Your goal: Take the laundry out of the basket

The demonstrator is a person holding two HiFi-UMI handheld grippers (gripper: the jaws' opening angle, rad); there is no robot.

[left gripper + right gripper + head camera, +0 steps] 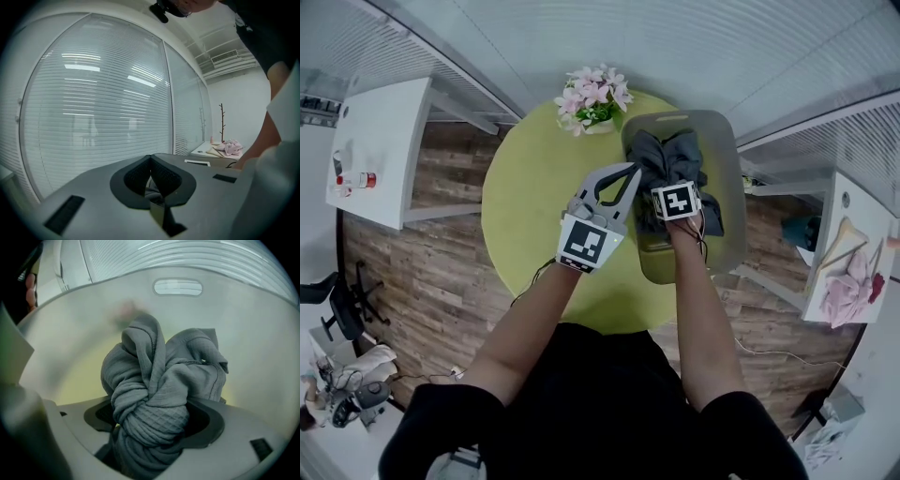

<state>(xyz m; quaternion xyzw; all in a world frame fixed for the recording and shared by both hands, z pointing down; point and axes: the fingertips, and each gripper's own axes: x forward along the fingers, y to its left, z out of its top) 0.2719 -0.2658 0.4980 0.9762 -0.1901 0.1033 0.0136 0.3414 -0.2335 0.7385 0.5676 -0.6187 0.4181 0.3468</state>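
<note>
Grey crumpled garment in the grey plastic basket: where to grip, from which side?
Grip the thick twisted knot of the grey crumpled garment, from above through the open top of the grey plastic basket. The knot bulges up, clear of the walls, and the right claw straddles it, closing, not yet pressing.

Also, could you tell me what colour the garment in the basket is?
Grey, waffle-textured; the garment shows best in the right gripper view.
</note>
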